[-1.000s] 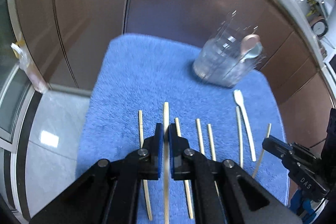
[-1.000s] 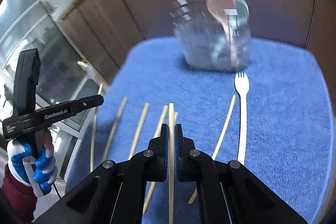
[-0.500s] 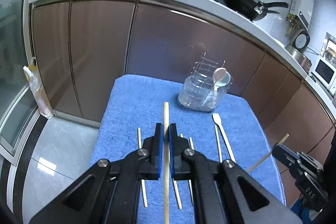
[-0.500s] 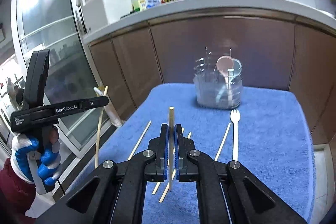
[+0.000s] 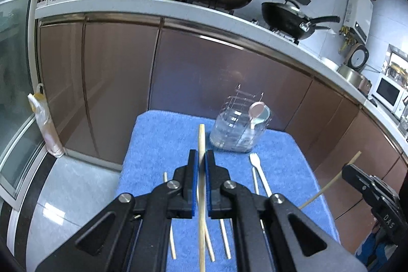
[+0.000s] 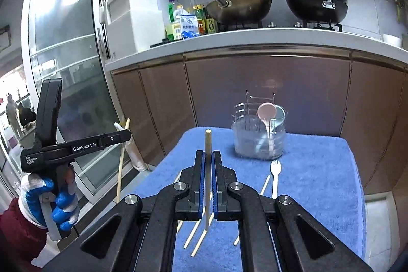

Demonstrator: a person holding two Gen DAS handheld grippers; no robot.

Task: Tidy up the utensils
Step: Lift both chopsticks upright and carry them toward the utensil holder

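Below brown kitchen cabinets (image 5: 229, 73), blue towel (image 5: 158, 144) under scattered chopsticks (image 5: 225, 238).

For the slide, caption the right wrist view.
Right gripper clamps a chopstick above the blue towel, utensil holder ahead.

— Where do we look from?
— We ride each hand-held gripper, raised above the blue towel (image 5: 163, 134), facing 12 o'clock toward the cabinets (image 6: 267, 93).
— What do both views share?
— The utensil holder (image 5: 238, 130), slightly toward 1 o'clock.
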